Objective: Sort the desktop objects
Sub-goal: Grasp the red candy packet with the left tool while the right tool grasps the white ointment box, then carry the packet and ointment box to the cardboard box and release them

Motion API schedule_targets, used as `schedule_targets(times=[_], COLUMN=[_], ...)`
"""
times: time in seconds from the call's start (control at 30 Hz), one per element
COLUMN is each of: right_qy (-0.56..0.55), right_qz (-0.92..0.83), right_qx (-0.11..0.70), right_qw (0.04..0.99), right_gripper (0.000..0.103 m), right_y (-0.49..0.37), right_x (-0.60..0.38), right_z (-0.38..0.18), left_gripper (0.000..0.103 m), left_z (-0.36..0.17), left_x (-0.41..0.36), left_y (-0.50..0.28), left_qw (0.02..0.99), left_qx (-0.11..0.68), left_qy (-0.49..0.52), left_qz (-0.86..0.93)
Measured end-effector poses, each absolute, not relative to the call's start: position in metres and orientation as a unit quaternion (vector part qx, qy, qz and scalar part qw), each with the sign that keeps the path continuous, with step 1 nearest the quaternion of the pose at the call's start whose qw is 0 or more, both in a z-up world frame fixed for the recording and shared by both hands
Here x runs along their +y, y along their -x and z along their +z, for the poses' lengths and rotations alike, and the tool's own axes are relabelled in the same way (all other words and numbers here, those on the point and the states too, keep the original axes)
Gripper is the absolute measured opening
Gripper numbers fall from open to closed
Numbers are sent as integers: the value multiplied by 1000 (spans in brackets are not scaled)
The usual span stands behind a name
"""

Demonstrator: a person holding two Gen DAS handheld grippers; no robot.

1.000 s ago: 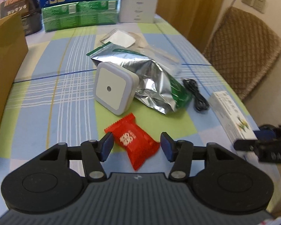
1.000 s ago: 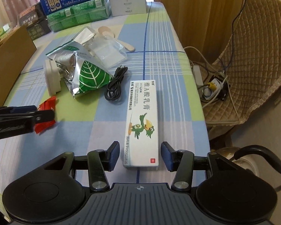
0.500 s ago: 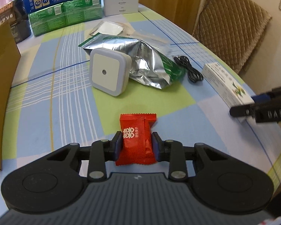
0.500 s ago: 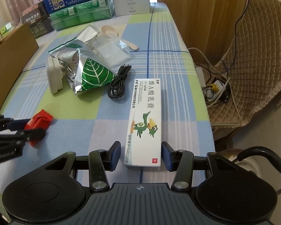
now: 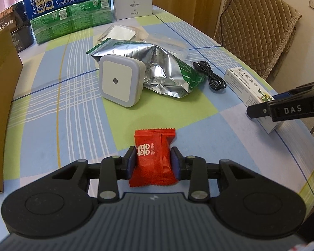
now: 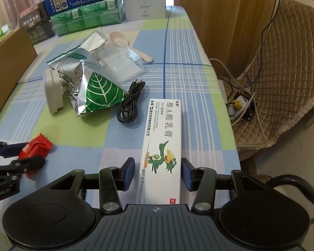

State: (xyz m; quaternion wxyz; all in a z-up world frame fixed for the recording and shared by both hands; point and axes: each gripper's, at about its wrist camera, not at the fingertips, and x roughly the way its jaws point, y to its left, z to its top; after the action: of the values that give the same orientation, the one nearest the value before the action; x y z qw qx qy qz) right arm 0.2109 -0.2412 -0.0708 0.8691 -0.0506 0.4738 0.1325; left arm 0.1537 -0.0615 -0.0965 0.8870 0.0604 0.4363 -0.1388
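- The left gripper [image 5: 152,161] pinches the red candy packet [image 5: 153,156] from both sides. Its jaws are almost shut and the blue pads press on the wrapper.
- The log says these jaws are opening a tiny bit right now, but the packet sits between them and looks held.
- The right gripper [image 6: 158,172] is partly open around the near end of the white cream box [image 6: 162,146]. There is a small gap on each side, so it does not hold the box yet.
- The box lies flat on the checked tablecloth [image 6: 178,79], stretching straight away from the right gripper.
- To do this step well, I think the left hand should lift the packet straight up and keep a soft, steady squeeze, because the wrapper is slippery and squashy.
- The white night light [image 5: 120,82] and the silver bag [image 5: 167,71] sit ahead of the left gripper, so the packet should go up before it goes across.
- A second ago the left jaws were wide open and the packet lay crooked between them. Now it sits straight and is pinched.
- The right gripper looks about the same as a second ago.
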Motion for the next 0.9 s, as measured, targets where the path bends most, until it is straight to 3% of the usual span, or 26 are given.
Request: schedule_targets(times=[0.03,0.07,0.5,0.9], right_qy=[56,54,26,33], right_qz=[131,132,141,174], right_qx=[473,474,455,402], right_qw=[869,869,879,898], right_gripper=[36,36,35,35], right_y=[-211,-211,-181,-144], right_x=[-240,-241,-239,-189], right_z=[-71,-70,-35,34], left_gripper=[30,29,26,26], left_z=[-96,-96,-79,-18], left_x=[-61,-61,-58,-32], left_y=[-154,-154,-139,-116], left_qw=[887,886,886,902], left_qx=[436,437,438,409], left_qy=[-61,-62,-66,-50], left_qz=[-140,-140,-141,-127])
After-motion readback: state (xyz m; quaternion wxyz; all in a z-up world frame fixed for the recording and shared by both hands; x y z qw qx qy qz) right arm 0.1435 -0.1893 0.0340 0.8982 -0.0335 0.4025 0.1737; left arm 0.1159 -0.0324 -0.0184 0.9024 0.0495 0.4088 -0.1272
